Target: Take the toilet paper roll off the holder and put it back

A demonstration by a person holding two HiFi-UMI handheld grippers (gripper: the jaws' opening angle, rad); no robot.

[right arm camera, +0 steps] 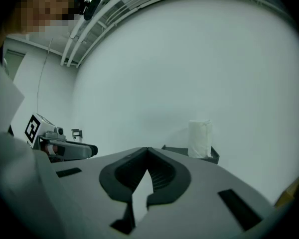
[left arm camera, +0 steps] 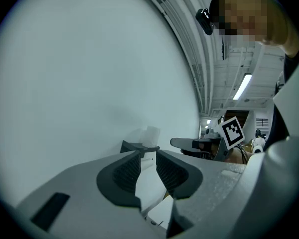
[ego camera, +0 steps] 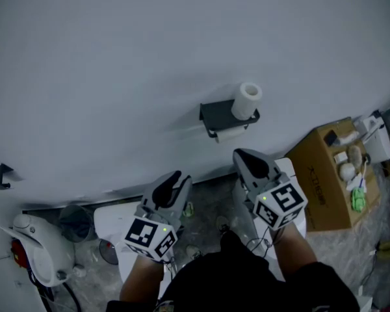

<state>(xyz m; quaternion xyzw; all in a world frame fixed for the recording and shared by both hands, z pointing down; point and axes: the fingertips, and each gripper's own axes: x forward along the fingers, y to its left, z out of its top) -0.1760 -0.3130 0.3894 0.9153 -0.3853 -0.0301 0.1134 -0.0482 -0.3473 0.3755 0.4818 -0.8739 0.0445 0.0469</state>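
The right gripper (right arm camera: 148, 151) has its dark ribbed jaws pressed together at the tips, with nothing between them, and it points roughly level at the plain white wall (right arm camera: 189, 73). Ahead of it and a little to its right, well apart, the white toilet paper roll (right arm camera: 200, 138) stands upright on the right end of the dark grey wall-mounted shelf holder (ego camera: 216, 116). The left gripper (left arm camera: 148, 156), beside the right one and farther from the roll, holds its jaws partly spread and empty, with the holder in line with their gap. A white strip of paper (ego camera: 231, 134) hangs under the shelf, and I cannot tell its source.

This looks like the approach, with the roll not yet lifted. Next, the right gripper would need to spread its jaws wider than the roll, move forward and rightward to bracket its sides, then close gently, since soft paper crushes easily.
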